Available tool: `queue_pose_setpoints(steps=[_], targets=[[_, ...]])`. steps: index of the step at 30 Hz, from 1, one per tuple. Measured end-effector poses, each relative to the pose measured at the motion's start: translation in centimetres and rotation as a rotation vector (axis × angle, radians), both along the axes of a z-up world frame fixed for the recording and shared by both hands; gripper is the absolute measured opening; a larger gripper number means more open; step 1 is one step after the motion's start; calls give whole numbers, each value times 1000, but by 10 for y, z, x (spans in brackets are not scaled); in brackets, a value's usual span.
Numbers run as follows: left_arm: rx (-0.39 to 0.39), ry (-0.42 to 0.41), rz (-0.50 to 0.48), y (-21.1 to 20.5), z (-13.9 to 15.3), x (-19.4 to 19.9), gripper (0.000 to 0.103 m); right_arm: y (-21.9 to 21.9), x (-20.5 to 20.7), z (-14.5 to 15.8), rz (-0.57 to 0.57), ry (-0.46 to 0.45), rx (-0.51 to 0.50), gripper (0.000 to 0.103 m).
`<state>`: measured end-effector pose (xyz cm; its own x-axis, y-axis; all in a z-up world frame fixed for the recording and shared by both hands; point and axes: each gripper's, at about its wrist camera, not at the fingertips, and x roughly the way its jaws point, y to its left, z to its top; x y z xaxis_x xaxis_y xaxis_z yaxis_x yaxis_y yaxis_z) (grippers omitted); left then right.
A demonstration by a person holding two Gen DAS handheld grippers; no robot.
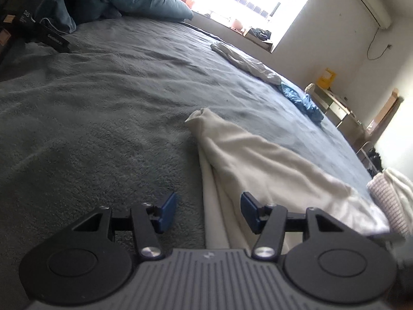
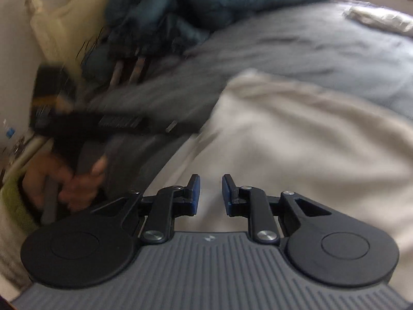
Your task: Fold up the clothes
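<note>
The cream garment (image 1: 258,160) lies on the grey bed cover (image 1: 103,103). Beyond the garment lie a white cloth (image 1: 245,62) and a blue cloth (image 1: 302,100). The left gripper (image 1: 208,213) is wide and empty; the right gripper (image 2: 211,193) is narrow and empty.

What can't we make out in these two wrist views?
- Cream garment: near end cut off behind the left hand-held gripper, left wrist view.
- Hand and the dark things above it: motion-blurred, right wrist view.
- Knit pile: cropped by the fisheye edge.
- Box lettering: too small.
</note>
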<state>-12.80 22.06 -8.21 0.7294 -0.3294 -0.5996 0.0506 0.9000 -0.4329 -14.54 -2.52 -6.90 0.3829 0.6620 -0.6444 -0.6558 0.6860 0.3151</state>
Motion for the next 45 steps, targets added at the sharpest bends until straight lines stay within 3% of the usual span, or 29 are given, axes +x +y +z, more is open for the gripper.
queue_pose_setpoints(steps=[4, 7, 9, 12, 14, 18, 20, 22, 25, 28, 32, 38, 45], targets=[[-65, 0, -21, 11, -6, 0, 57, -10, -36, 2, 46, 36, 34, 20], [-144, 12, -21, 23, -8, 1, 58, -22, -40, 12, 15, 88, 101, 27], [-185, 24, -14, 28, -10, 2, 58, -22, -41, 16, -35, 50, 101, 34], [-206, 34, -17, 31, -13, 4, 58, -5, -45, 13, -67, -22, 63, 53], [-210, 43, -22, 30, -14, 6, 59, 13, -47, 6, -79, -59, 21, 56], [-222, 68, -34, 30, -14, 6, 59, 49, -57, -5, -105, -148, -86, 72], [-254, 82, -53, 30, -14, 5, 59, 60, -60, -7, -109, -167, -101, 87], [-278, 88, -76, 29, -15, 3, 60, 68, -62, -9, -115, -178, -110, 91], [-278, 103, -104, 22, -17, 4, 60, 82, -65, -14, -138, -223, -166, 92], [-231, 104, -123, 16, -16, 4, 60, 91, -67, -18, -151, -258, -197, 93], [-323, 134, -174, 15, -20, 8, 60, 86, -62, -19, -171, -247, -181, 93], [-309, 138, -216, 8, -18, 13, 63, 90, -59, -21, -170, -276, -219, 93], [-386, 146, -258, 4, -12, 14, 65, 89, -50, -21, -178, -277, -230, 93]])
